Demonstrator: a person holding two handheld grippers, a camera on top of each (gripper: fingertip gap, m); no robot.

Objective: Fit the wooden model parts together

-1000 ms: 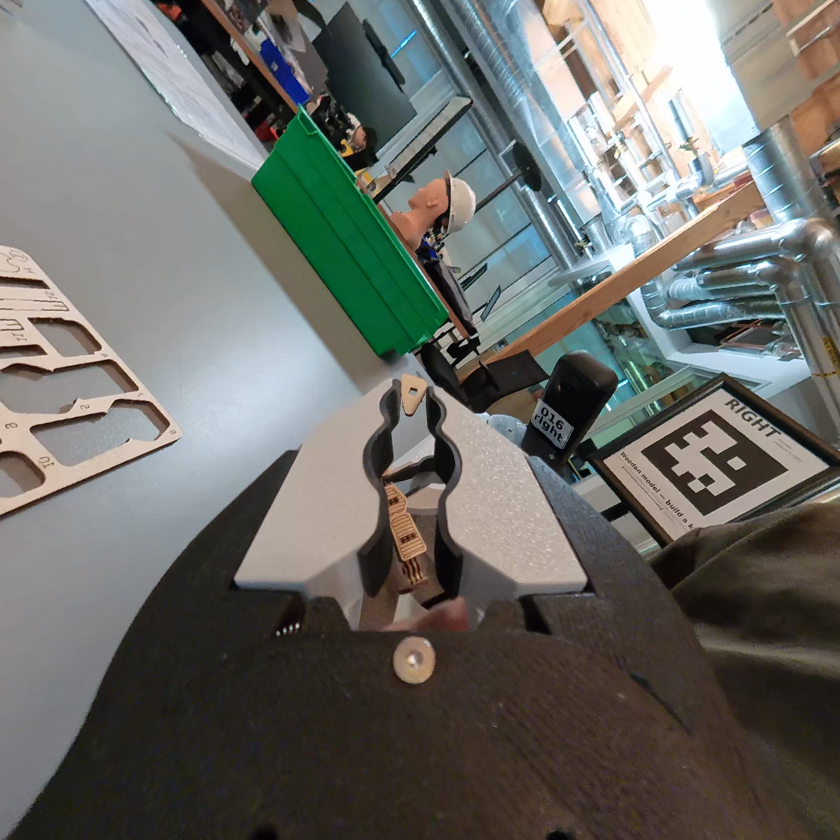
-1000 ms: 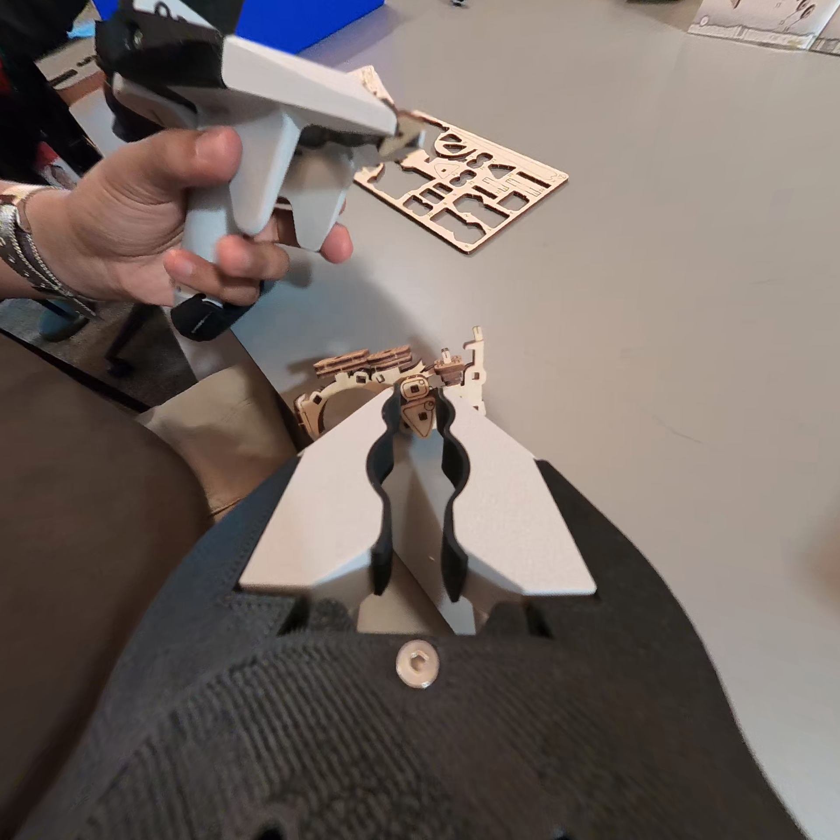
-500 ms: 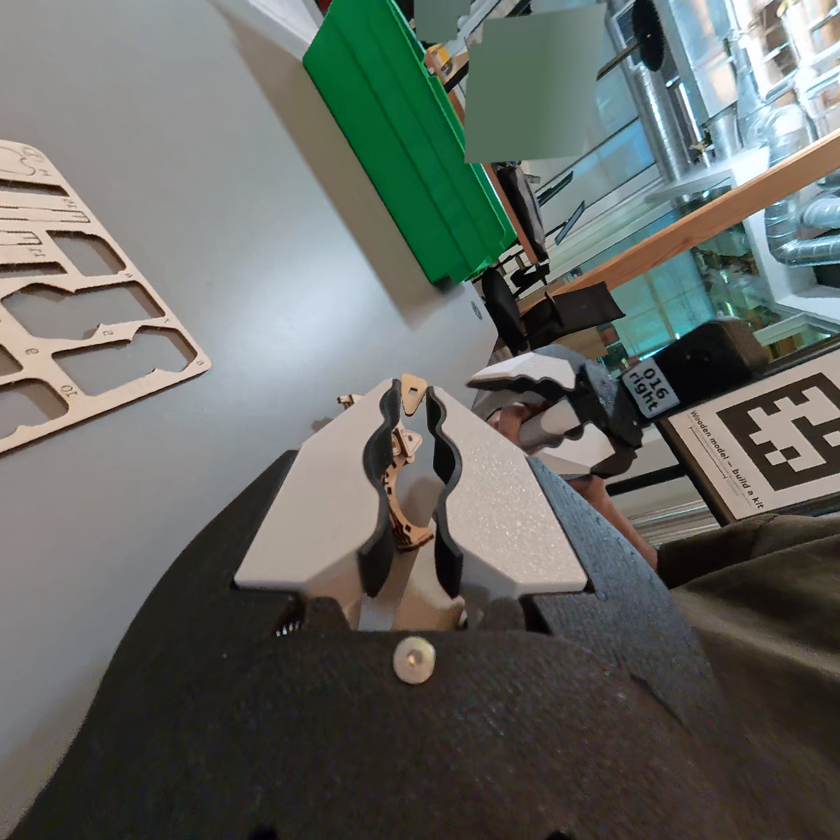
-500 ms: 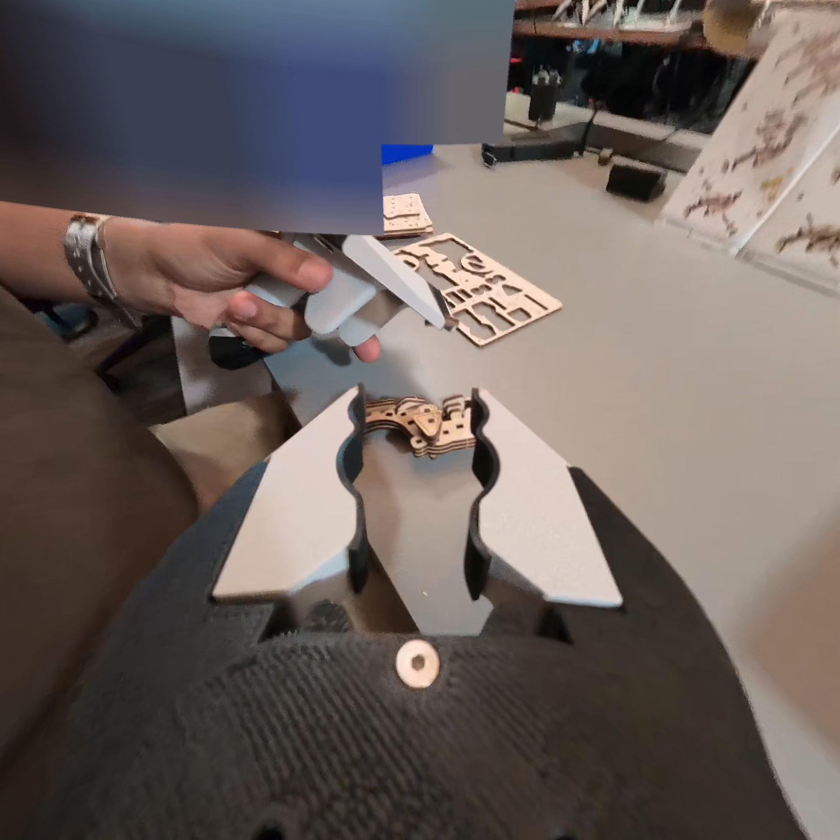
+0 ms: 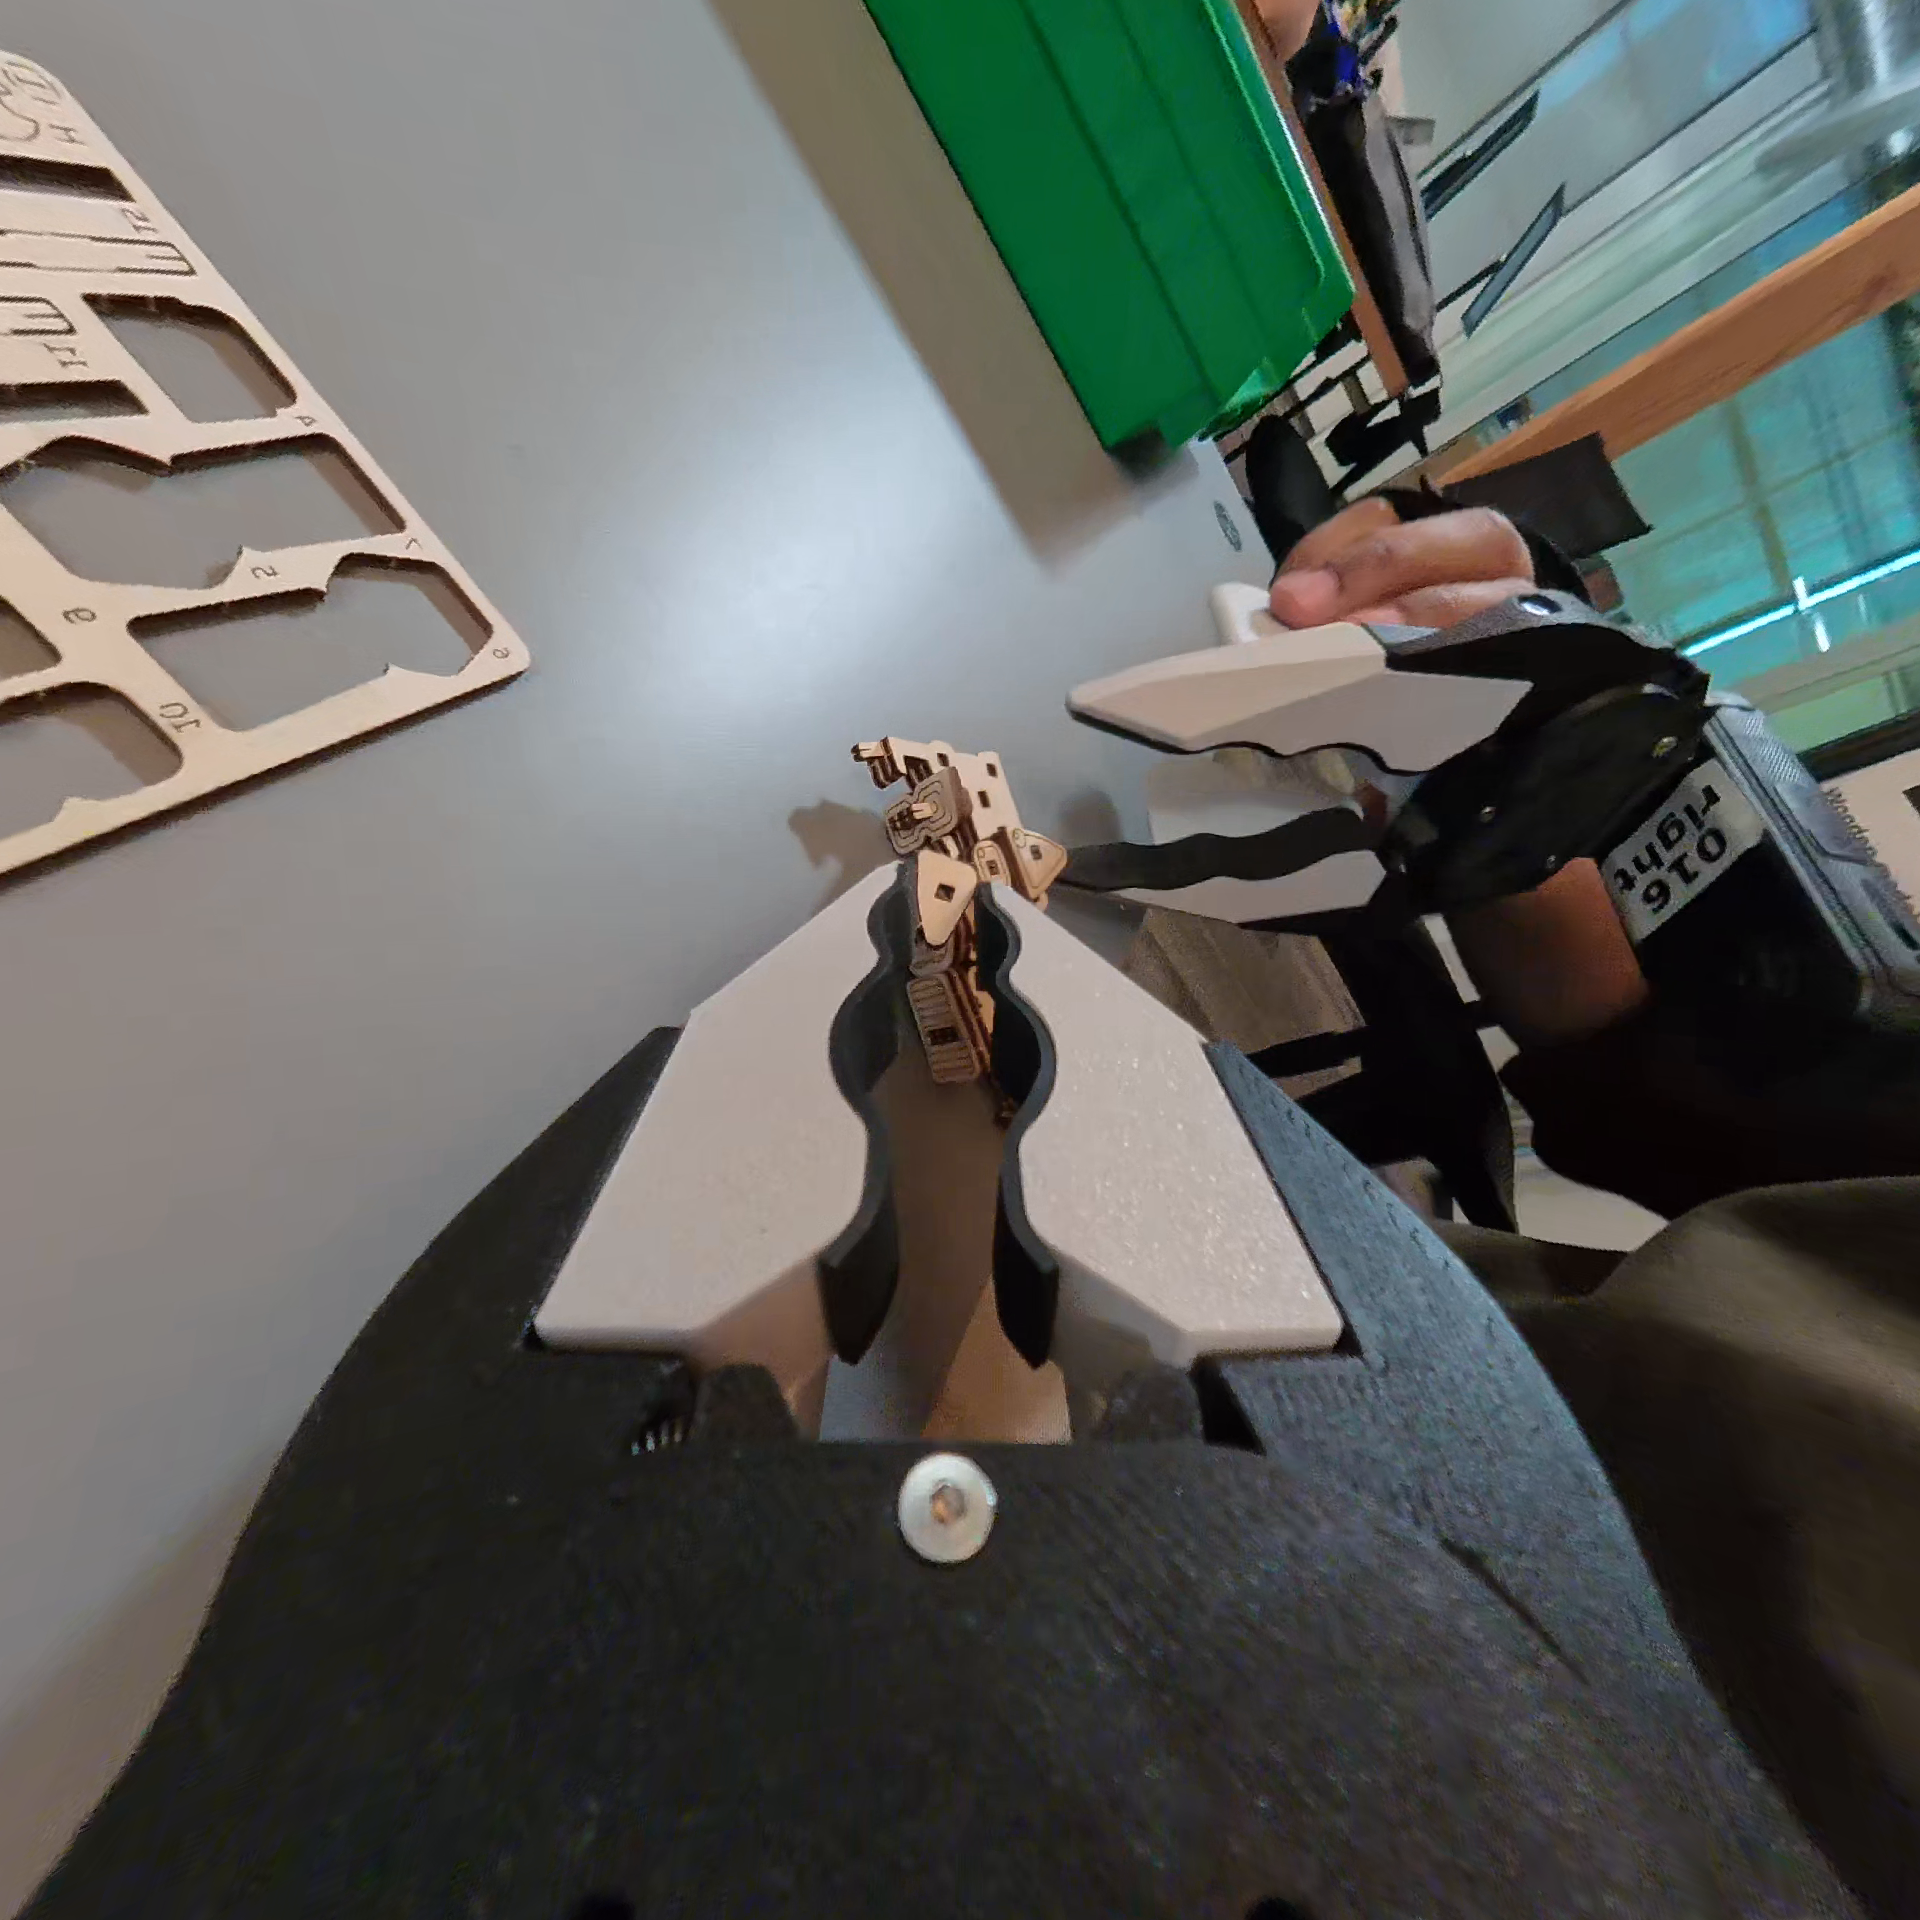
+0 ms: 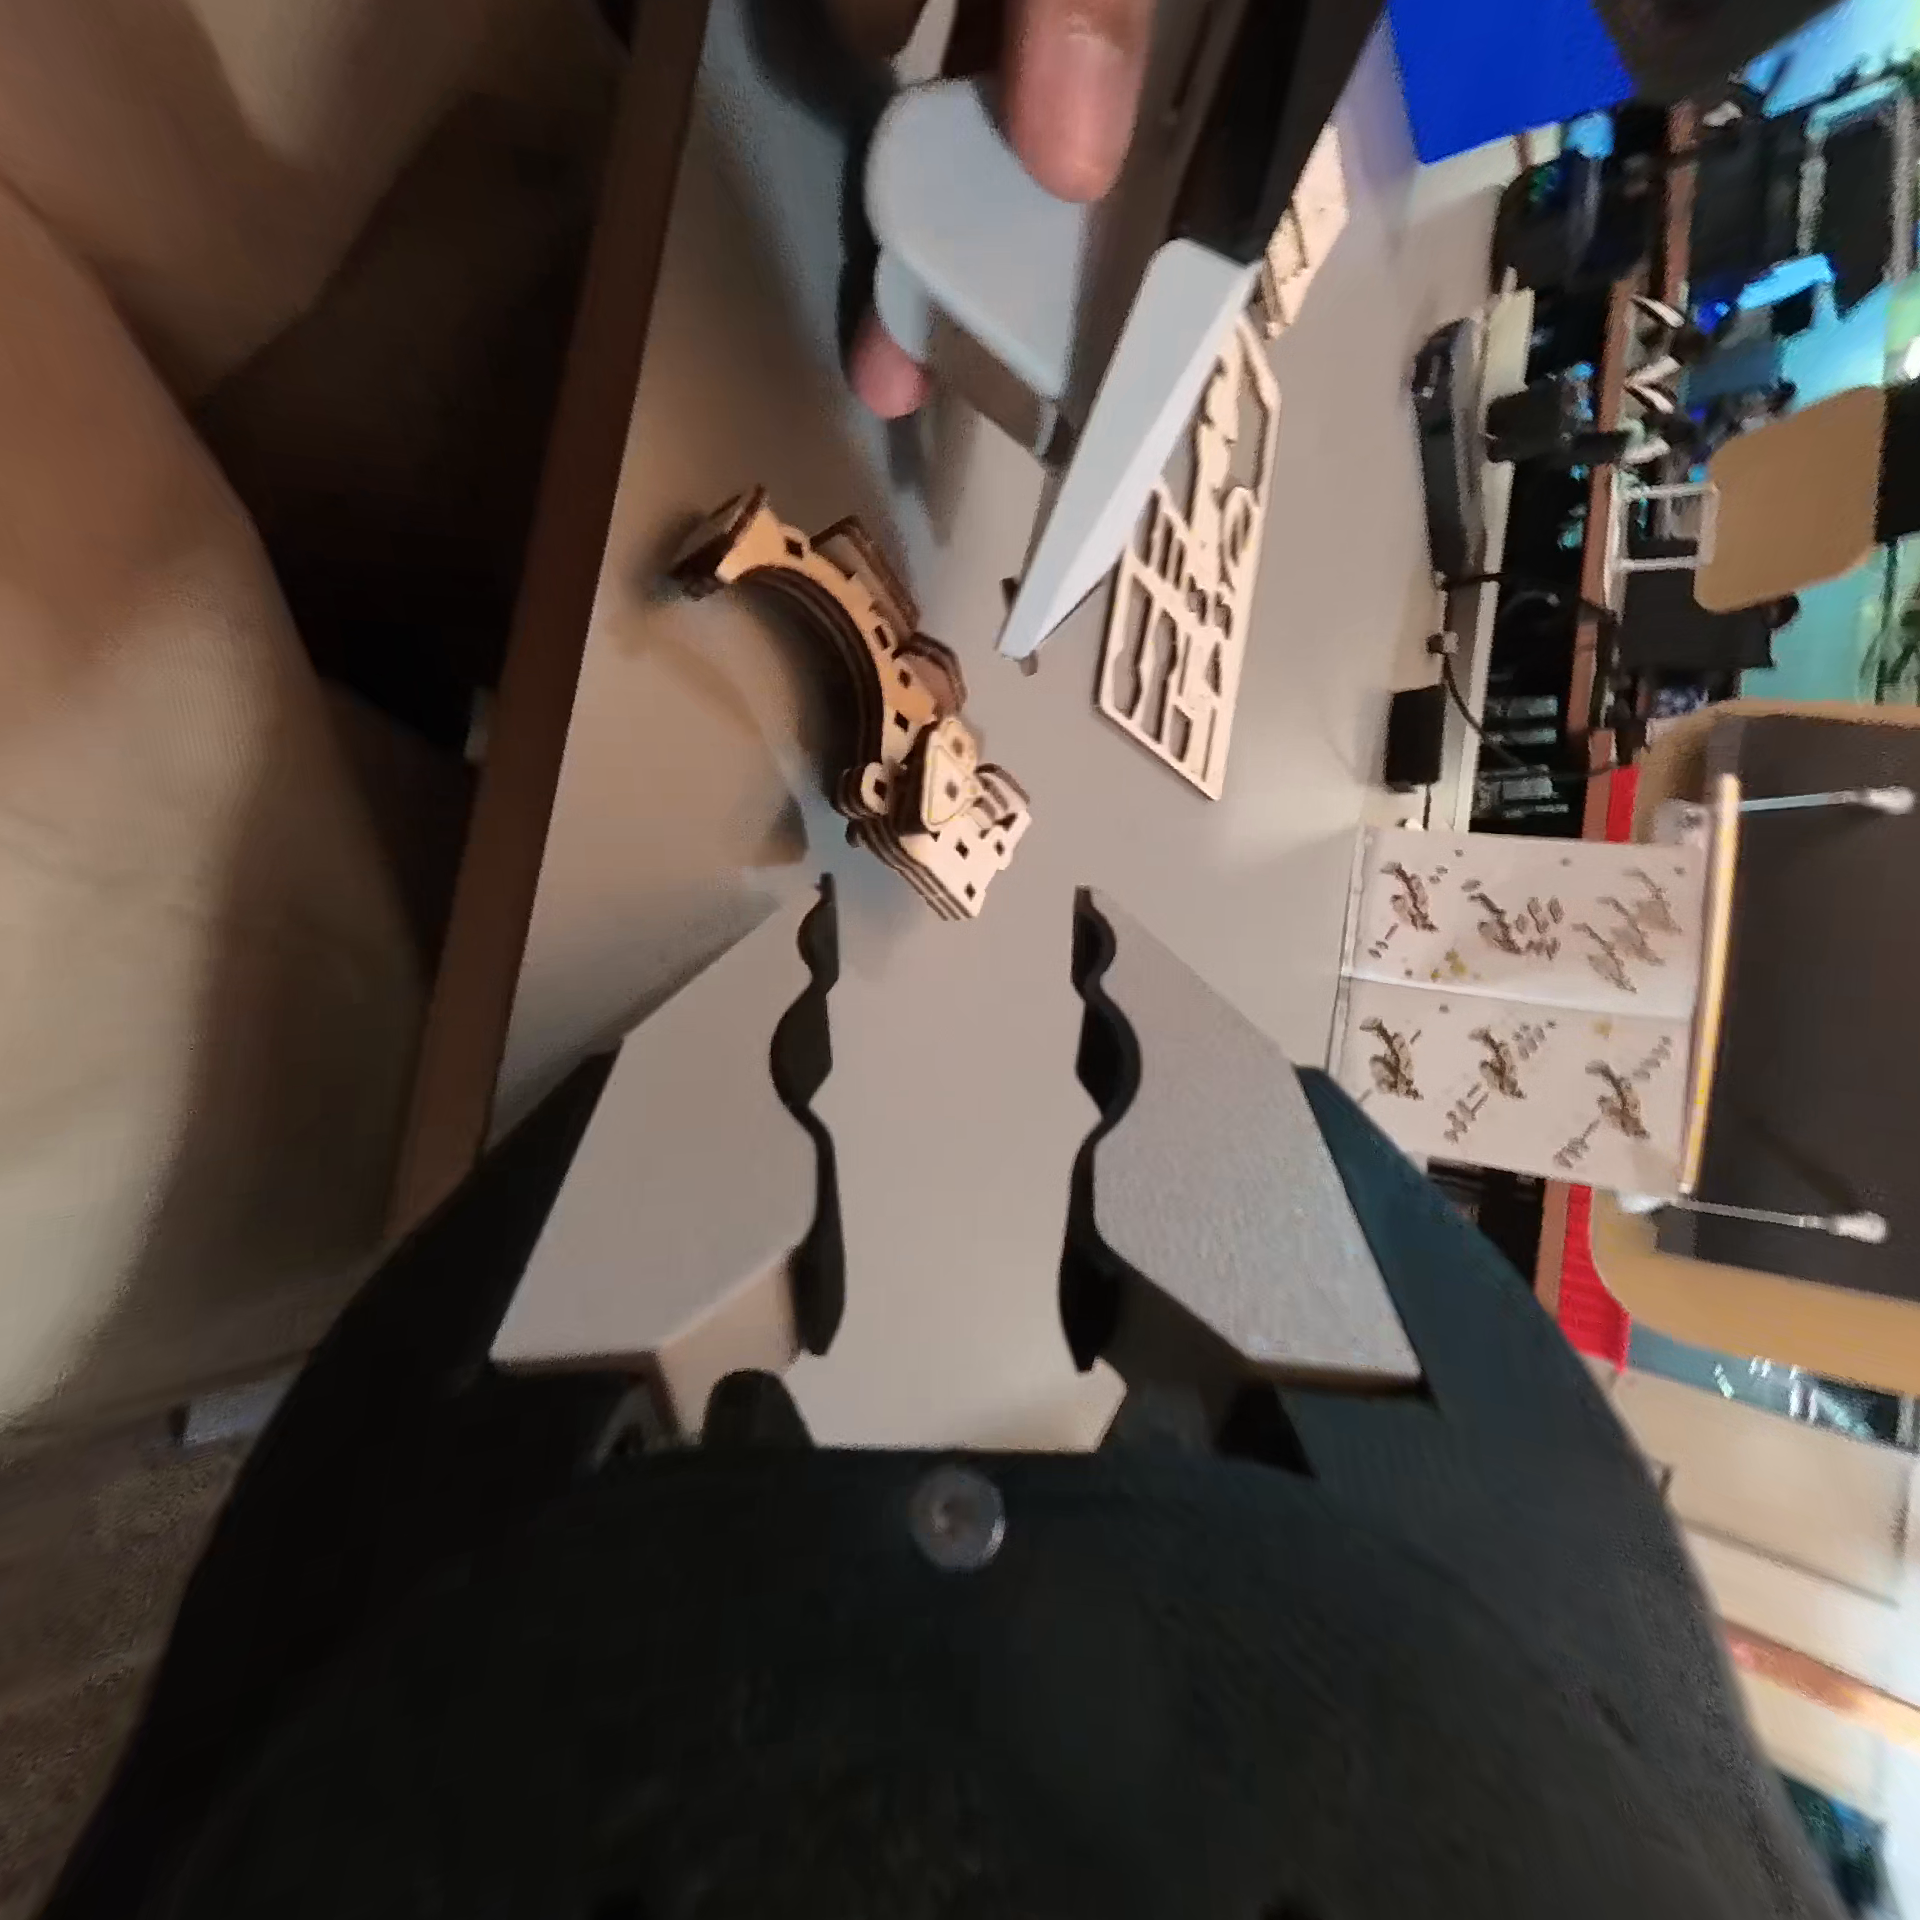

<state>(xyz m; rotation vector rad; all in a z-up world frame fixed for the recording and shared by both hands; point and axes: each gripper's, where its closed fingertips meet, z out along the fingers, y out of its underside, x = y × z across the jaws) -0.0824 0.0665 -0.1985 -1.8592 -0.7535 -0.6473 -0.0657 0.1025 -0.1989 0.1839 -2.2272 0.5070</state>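
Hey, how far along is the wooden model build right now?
Done: several layers are already joined into a curved model lying on the table, and the sheet has many empty cut-outs. In hand: the left claw grips a small triangular part just in front of the model; the right claw is open, holding nothing. Left: fit that part on, plus any others.
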